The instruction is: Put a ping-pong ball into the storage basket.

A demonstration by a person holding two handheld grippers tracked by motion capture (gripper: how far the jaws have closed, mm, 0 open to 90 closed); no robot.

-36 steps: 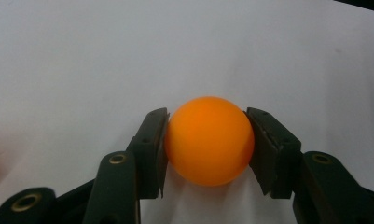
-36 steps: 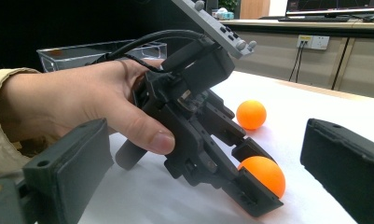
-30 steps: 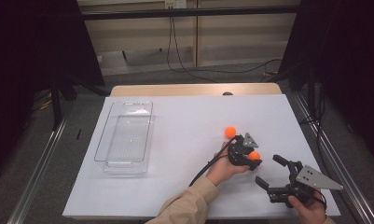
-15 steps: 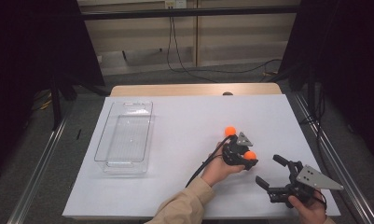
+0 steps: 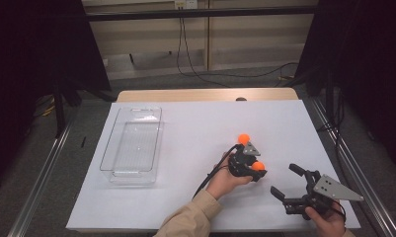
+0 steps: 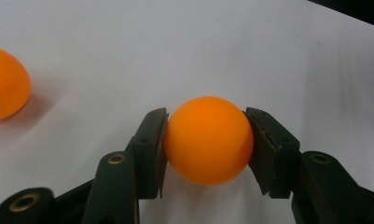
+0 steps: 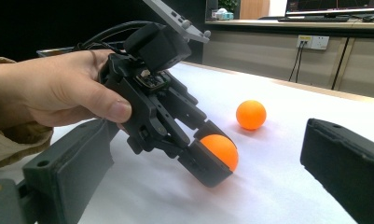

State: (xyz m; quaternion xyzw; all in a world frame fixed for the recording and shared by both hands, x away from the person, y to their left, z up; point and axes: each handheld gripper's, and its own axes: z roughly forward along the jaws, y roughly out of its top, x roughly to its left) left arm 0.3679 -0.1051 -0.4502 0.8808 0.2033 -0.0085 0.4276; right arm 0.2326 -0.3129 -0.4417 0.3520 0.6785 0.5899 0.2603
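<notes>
On the left part of the white desk stands a clear plastic tray, well apart from both hands. Toward the right, the person's left hand holds the left tool, which is clenched on an orange ball. In the left gripper view the two black pads press on this ball from both sides, close above the desk surface. A second orange ball lies free on the desk just behind the left tool; in the right gripper view it rests beyond the gripped ball. At the far right, near the desk edge, the right hand holds the right tool, whose jaws stand wide apart and grasp nothing.
</notes>
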